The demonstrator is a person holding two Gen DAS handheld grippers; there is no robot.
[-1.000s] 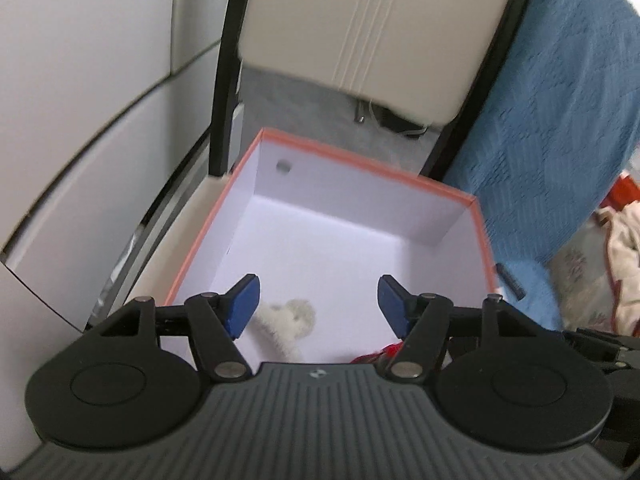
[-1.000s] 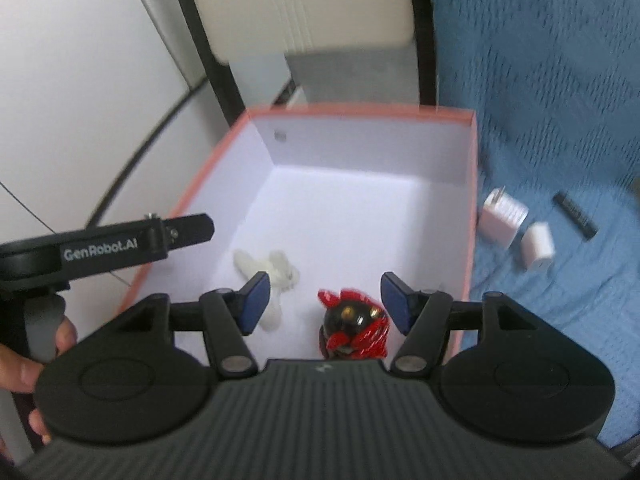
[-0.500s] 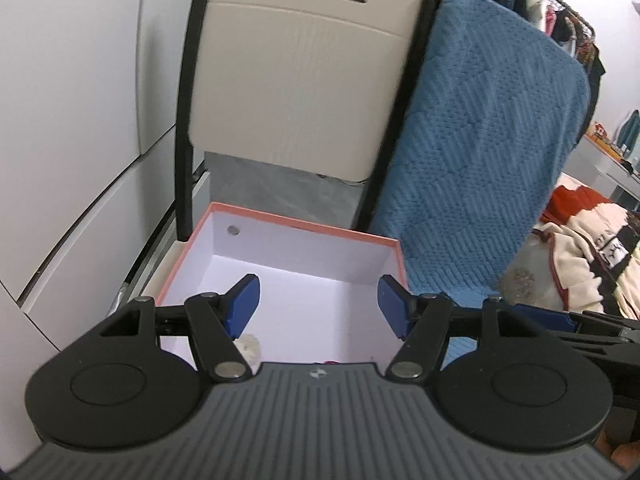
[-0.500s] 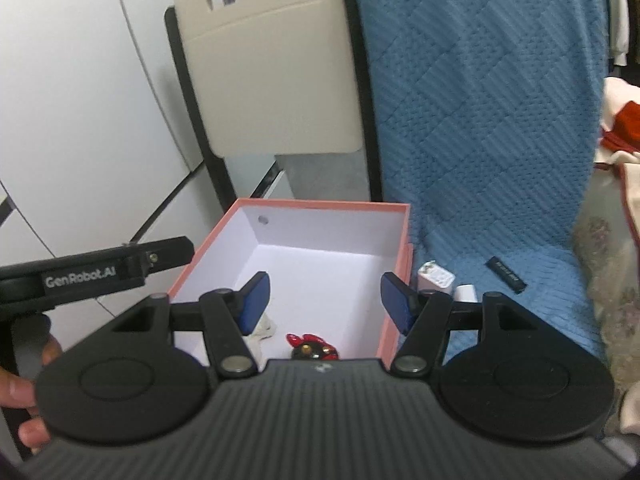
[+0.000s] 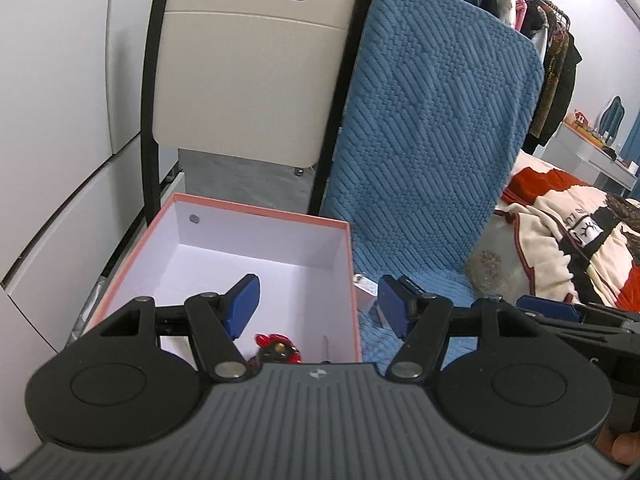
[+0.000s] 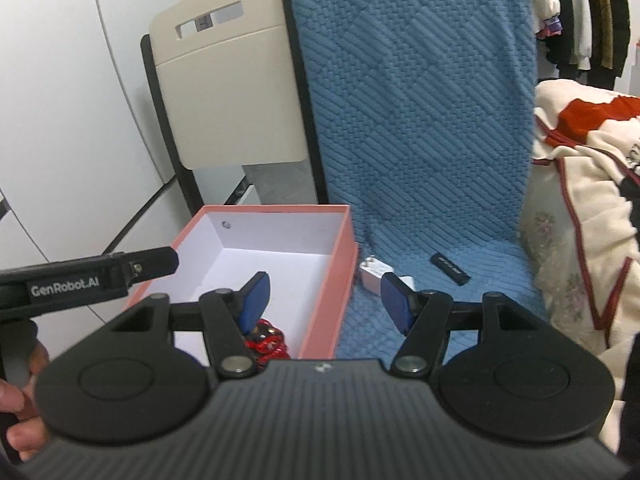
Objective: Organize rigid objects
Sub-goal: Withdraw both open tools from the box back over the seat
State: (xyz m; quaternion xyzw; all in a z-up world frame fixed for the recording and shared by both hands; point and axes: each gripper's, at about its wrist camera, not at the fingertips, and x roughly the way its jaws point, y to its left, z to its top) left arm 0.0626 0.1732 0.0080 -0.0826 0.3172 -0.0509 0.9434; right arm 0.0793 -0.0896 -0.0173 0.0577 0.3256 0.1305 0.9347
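Fingers on both grippers spread wide, gripping nothing: left gripper (image 5: 318, 304) and right gripper (image 6: 324, 300) hover above the box's (image 6: 324, 280) near end. Red figurine (image 6: 266, 342) sits inside the box; charger (image 6: 374, 274) and black stick (image 6: 450, 269) lie just beside it on the blue blanket (image 6: 420, 140).

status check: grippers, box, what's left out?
Left gripper open, right gripper open, both empty. Red toy in box. Charger and black stick on blue cover. Path clear.
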